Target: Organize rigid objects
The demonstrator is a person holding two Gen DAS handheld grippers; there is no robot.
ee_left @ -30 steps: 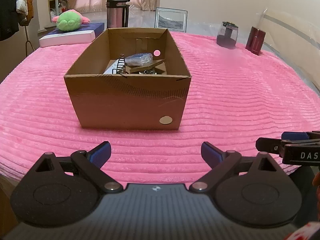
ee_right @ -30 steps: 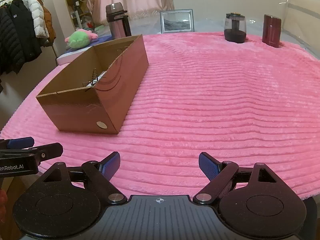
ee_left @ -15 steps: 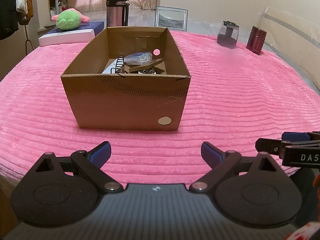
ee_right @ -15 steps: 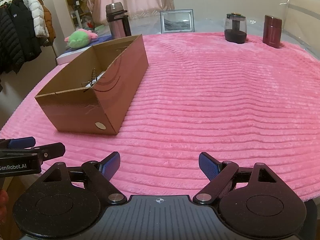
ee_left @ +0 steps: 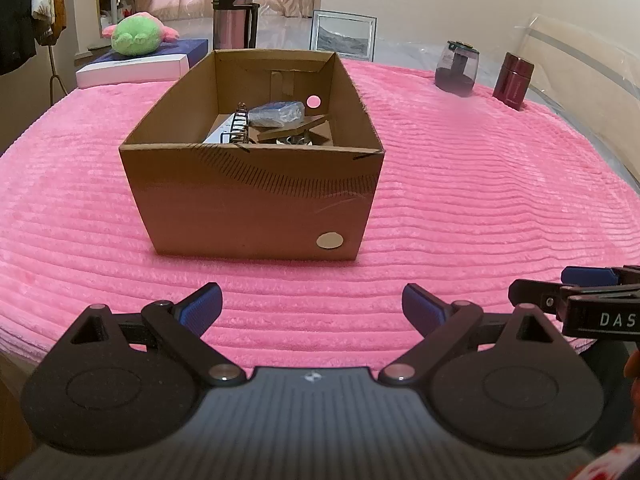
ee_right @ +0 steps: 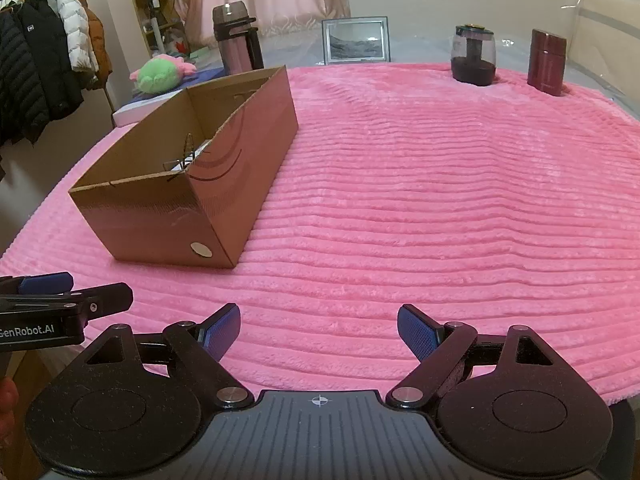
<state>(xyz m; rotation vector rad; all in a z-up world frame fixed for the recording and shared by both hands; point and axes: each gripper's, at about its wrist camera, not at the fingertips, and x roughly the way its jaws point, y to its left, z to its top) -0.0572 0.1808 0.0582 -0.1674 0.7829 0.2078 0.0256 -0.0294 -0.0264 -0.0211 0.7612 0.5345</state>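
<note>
Nearest the lens, the left gripper hangs over the front edge of the pink ribbed blanket with its blue-padded jaws spread wide and nothing between them; the right gripper sits just beside it, jaws likewise spread and empty. Each camera catches the other tool at its frame edge, side-on, so only a gripper's own camera shows how far its jaws stand apart. Beyond the grippers, on the blanket, stands the open cardboard box. The left wrist view faces its short end and looks down inside, where a black wire rack, a blue-and-clear wrapped packet, a brown wooden piece and something metallic too small to identify lie together on the floor of the box. The right wrist view sees the box from its corner, so only the rack's tip shows above the rim. Farther back stand a steel thermos, a green plush toy, a framed picture, a dark glass jar and a maroon canister. Against the earlier frames, nothing in the box or on the blanket has shifted, and both grippers keep the same spread.
</note>
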